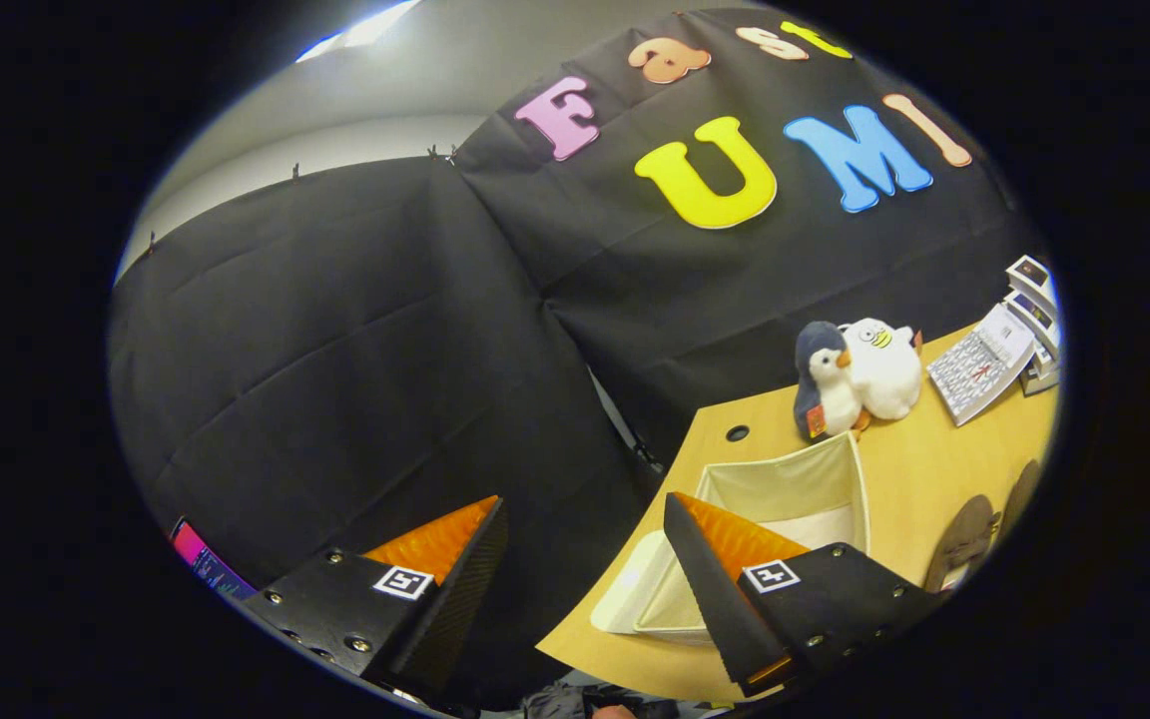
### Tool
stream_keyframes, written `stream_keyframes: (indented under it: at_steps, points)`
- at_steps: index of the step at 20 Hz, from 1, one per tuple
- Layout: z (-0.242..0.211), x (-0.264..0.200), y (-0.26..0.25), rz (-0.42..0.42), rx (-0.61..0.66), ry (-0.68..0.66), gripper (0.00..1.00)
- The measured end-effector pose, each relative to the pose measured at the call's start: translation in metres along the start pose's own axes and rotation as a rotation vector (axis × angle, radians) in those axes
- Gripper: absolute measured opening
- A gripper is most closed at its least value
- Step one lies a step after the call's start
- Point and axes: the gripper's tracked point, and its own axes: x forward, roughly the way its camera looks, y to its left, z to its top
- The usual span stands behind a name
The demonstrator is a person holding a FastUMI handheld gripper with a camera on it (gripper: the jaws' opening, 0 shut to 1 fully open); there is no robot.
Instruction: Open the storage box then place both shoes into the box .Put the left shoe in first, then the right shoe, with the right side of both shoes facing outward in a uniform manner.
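The hand-held gripper (pixel 585 579) hangs with its two ridged fingers spread wide and nothing between them. Beyond the right finger, a pale fabric storage box (pixel 785 489) with soft, squared walls sits open on the smooth wooden table (pixel 924 459), its inside bare as far as can be seen. Two brown shoes (pixel 964 539) lie just beside the box. Farther back stand two plush penguins (pixel 850 379) and a calculator (pixel 979 371).
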Motion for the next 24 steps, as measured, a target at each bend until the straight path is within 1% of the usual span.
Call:
stream_keyframes:
  at_steps: [7, 12, 19, 24]
  points:
    - [0.020, -0.048, -0.093, -0.170, -0.045, -0.034, 0.97]
    - [0.019, -0.078, -0.156, -0.278, -0.087, -0.014, 0.97]
    - [-0.007, -0.110, -0.224, -0.382, -0.124, 0.077, 0.97]
    - [-0.036, -0.119, -0.266, -0.426, -0.148, 0.169, 0.97]
